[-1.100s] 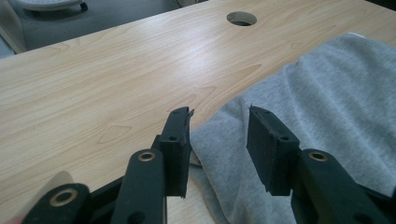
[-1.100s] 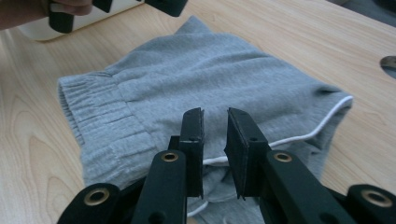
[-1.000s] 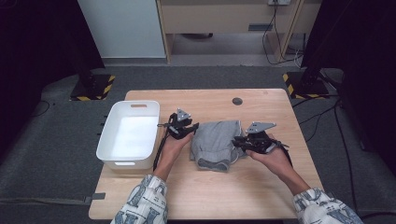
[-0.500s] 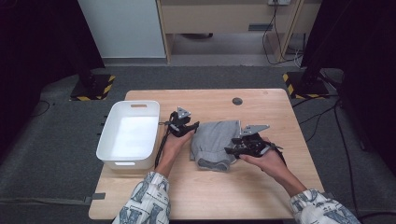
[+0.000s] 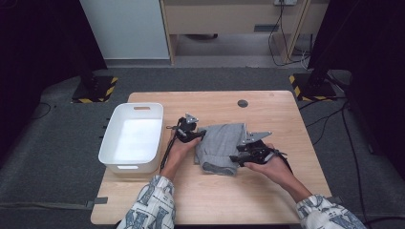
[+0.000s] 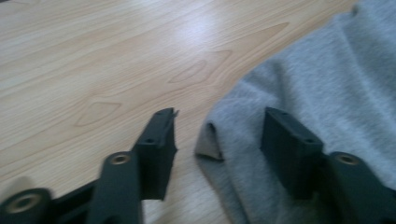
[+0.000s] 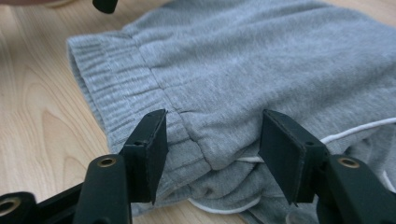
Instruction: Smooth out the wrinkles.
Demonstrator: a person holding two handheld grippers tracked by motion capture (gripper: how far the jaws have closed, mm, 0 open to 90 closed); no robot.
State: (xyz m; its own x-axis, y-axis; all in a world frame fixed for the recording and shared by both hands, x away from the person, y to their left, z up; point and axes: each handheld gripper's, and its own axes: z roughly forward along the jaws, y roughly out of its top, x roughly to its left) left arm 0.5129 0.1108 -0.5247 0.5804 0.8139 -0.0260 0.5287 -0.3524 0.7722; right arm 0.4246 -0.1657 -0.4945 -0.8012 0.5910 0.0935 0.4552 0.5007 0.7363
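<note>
1. A light wooden table [image 5: 286, 191] is seen from above, with a person's two forearms in patterned sleeves reaching in from the near edge.
2. A folded pair of grey sweat shorts [image 5: 220, 147] lies near the middle of the table, between the two hands; a ribbed elastic waistband and a white drawstring [image 7: 348, 132] are seen in the right gripper view.
3. The left gripper [image 5: 190, 135] is held at the left edge of the shorts, close above the tabletop.
4. In the left gripper view its jaws are parted after just having been opening: a folded corner of the grey cloth [image 6: 243, 140] lies between them, with one jaw over bare wood and the other over the fabric, and no pad is seen pressing on the cloth.
5. The right gripper [image 5: 246, 157] is held at the near right corner of the shorts.
6. In the right gripper view its jaws are released and have just been opening; the bunched waistband corner [image 7: 210, 154] sits in the gap between them without being pinched.
7. A white plastic bin [image 5: 110, 148] stands at the left edge of the table, just left of the left hand.
8. A small dark round disc [image 5: 242, 103] is set in the tabletop on the far side, well apart from the shorts.
</note>
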